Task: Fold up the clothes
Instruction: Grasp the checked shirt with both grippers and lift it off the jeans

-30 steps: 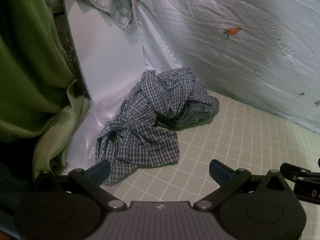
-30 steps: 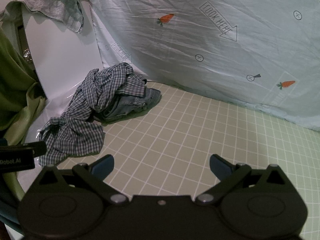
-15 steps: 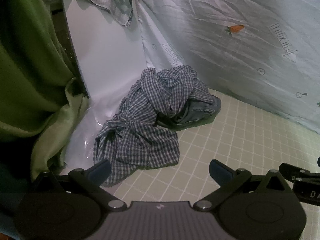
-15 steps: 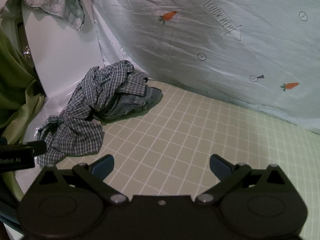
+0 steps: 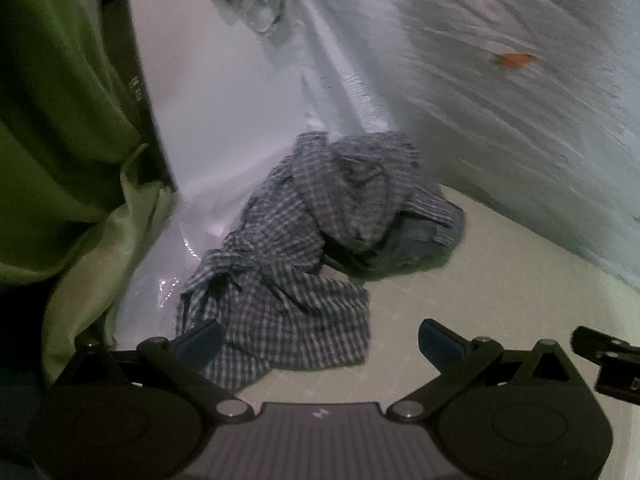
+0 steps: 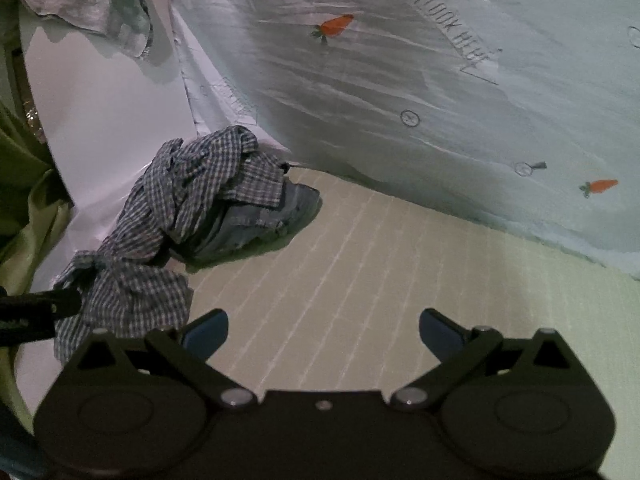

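Observation:
A crumpled blue-and-white checked shirt (image 5: 296, 248) lies in a heap on the pale green gridded mat (image 5: 500, 280), over a folded denim garment (image 5: 416, 240). My left gripper (image 5: 320, 338) is open and empty, its left fingertip just over the shirt's near edge. In the right wrist view the shirt (image 6: 172, 232) and the denim garment (image 6: 260, 220) sit at the left. My right gripper (image 6: 324, 330) is open and empty above the mat (image 6: 400, 280), to the right of the shirt.
A light blue sheet with carrot prints (image 6: 440, 80) hangs behind the mat. A white panel (image 5: 216, 112) with a grey cloth (image 6: 92, 12) over its top stands at the left, beside green fabric (image 5: 60, 140).
Both grippers have moved forward and left toward the shirt heap, which now looks larger and nearer. Both stay open. The clothes have not moved.

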Action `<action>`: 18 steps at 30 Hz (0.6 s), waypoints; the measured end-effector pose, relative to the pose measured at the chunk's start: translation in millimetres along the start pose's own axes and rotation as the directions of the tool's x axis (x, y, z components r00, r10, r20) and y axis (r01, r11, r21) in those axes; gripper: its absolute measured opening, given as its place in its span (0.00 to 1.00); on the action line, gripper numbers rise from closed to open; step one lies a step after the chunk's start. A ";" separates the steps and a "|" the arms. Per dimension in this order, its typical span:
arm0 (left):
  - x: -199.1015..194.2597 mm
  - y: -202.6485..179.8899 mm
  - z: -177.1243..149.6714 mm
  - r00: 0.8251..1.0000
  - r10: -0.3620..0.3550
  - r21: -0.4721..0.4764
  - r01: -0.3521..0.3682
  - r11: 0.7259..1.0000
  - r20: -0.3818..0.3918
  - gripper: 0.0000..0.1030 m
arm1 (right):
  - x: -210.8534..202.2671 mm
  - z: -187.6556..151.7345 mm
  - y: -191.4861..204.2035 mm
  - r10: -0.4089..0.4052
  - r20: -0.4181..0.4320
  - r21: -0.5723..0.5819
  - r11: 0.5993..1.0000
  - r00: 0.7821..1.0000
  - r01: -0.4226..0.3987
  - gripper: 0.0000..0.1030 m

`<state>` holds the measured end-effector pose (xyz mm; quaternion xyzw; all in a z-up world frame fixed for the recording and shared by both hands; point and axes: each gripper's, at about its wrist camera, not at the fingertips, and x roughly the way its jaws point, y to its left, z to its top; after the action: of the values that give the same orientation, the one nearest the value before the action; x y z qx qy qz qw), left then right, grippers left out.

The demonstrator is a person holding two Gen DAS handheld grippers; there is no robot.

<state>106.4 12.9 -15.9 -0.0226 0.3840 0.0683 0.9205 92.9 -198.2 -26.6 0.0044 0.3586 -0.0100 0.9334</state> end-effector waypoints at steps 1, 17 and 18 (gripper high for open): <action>8.4 2.2 5.6 1.000 0.011 -0.011 -0.011 1.000 -0.007 1.00 | 6.8 5.1 0.9 0.001 0.000 -0.003 1.000 1.000 -0.001 1.00; 184.6 32.2 63.0 0.979 0.076 -0.098 -0.095 0.991 -0.189 0.71 | 196.8 104.2 57.7 0.094 -0.046 -0.050 0.994 0.995 -0.096 0.82; 191.6 33.4 62.6 0.977 0.070 -0.108 -0.093 0.990 -0.199 0.65 | 207.9 107.5 63.8 0.103 -0.053 -0.053 0.993 0.993 -0.106 0.80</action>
<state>279.0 72.5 -107.6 -0.0670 0.4682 0.1259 0.8720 320.7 -139.3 -85.9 -0.0027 0.3813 0.0493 0.9231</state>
